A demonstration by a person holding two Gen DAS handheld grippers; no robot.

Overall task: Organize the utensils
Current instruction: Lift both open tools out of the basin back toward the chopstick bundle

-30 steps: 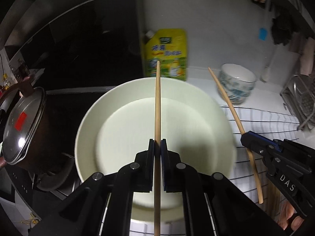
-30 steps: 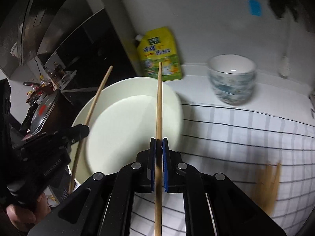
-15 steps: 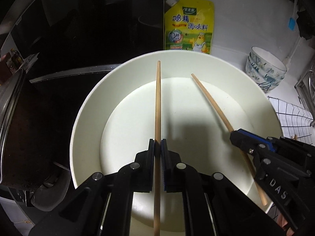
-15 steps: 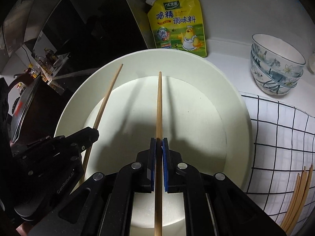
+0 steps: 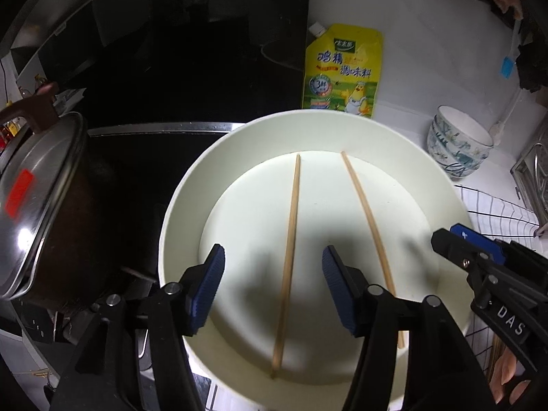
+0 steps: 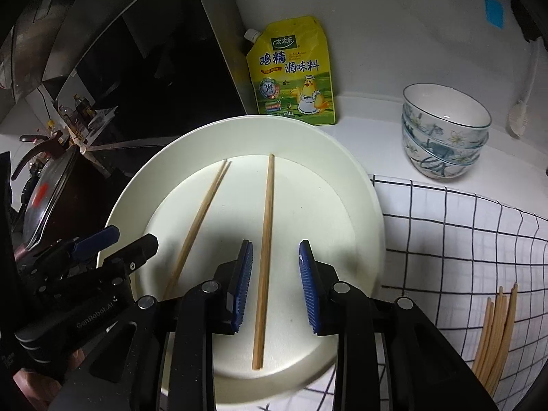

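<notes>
Two wooden chopsticks lie in a large white plate [image 5: 239,157] [image 6: 363,205]. The left chopstick [image 5: 289,250] [image 6: 198,219] lies between the open fingers of my left gripper [image 5: 272,267], untouched. The right chopstick [image 5: 368,212] [image 6: 264,239] lies between the open fingers of my right gripper [image 6: 275,267]. Both grippers hover just above the plate's near side. The right gripper shows at the right edge of the left wrist view [image 5: 459,243]; the left gripper shows at the left of the right wrist view [image 6: 113,243]. Several more chopsticks [image 6: 495,335] lie on the checked cloth [image 6: 462,239].
A yellow seasoning pouch [image 5: 342,68] [image 6: 294,72] leans on the wall behind the plate. Stacked patterned bowls [image 5: 459,144] [image 6: 445,130] stand at the right. A lidded pot [image 5: 30,205] sits on the black stove at the left. A metal rack [image 5: 534,174] is at far right.
Both grippers opened and let go of their chopsticks, which now lie flat in the plate. The grippers drew back slightly.
</notes>
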